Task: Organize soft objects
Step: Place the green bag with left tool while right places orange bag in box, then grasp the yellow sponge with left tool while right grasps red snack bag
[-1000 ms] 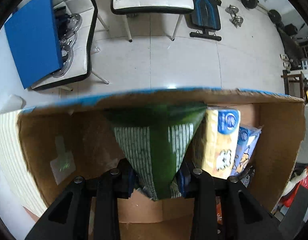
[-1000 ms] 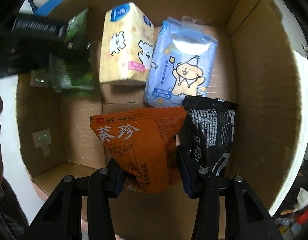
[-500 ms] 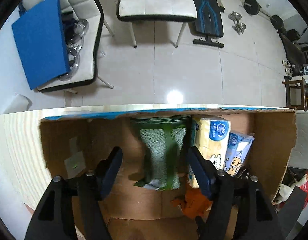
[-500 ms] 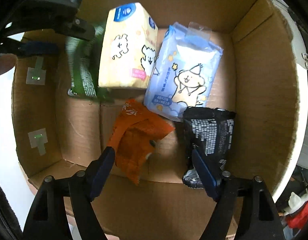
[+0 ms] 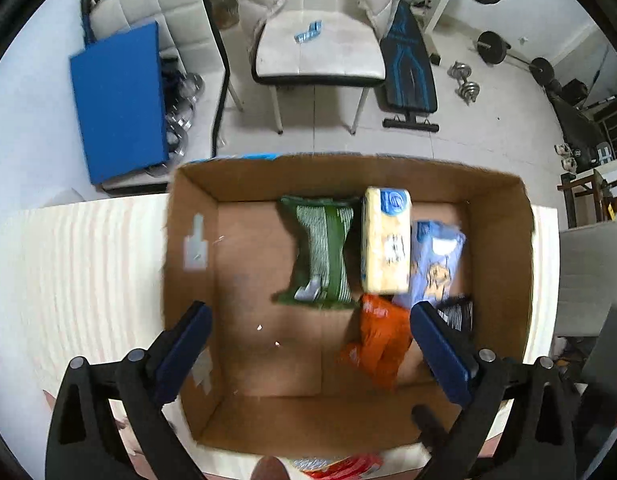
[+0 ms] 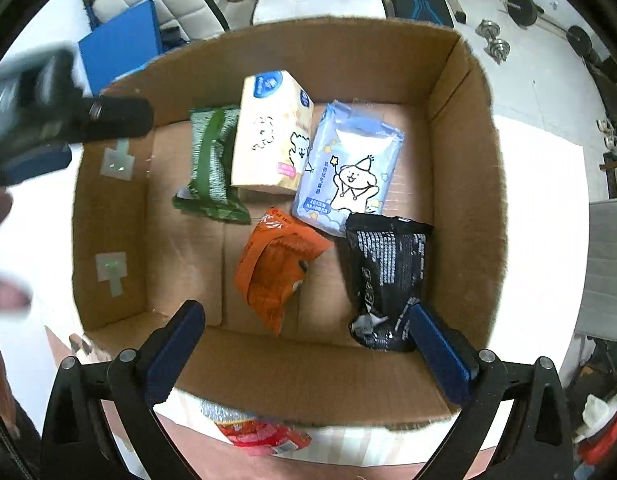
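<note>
Five soft packs lie in one cardboard box point(image 6: 460, 184); both grippers' jaws gape wide, holding nothing.

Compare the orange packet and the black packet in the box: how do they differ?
Colour: the orange packet is bright orange; the black packet is black with white print.
Place: the orange packet lies mid-box, the black packet nearer the right wall of the cardboard box.
Shape: the orange packet looks folded over and crumpled; the black packet lies flatter and longer.
Shared: both are soft pouches on the box floor, and no hand-held gripper holds either.
</note>
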### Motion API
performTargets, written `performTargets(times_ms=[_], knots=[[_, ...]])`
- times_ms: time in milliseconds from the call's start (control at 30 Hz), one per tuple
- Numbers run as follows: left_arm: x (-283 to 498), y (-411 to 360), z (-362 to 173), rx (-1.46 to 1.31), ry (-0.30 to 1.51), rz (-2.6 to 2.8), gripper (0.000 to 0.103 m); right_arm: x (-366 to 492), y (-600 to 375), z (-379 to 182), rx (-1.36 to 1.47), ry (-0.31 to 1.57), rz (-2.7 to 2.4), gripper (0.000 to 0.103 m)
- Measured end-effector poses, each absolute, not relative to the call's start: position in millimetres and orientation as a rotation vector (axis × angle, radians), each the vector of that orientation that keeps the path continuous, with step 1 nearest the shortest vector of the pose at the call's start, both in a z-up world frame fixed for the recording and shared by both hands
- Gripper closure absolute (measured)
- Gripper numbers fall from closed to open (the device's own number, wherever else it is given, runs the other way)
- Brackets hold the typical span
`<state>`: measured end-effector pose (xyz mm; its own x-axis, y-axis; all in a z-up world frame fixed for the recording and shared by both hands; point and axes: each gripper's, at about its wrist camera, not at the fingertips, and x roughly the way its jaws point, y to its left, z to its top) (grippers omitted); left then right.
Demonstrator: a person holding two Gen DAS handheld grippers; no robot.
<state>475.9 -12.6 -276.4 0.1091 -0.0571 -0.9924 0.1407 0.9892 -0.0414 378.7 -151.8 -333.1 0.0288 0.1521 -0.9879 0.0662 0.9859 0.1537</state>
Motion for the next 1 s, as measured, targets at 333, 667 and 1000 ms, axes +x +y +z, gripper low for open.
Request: performTargets(times_ms=[333, 667, 1000], knots=[[336, 38, -269, 0.217, 1.324, -0.084, 0.002, 255, -176, -310, 0.451, 1.458, 0.062, 0.000], [276, 82, -355, 0.353, 1.476, -0.069, 0.002, 176, -132, -445, 0.809, 1.666, -0.106, 0.021], [273, 79, -361, 0.424, 1.455, -0.139, 0.002, 174, -115, -457, 0.734, 1.712, -0.194, 0.048]])
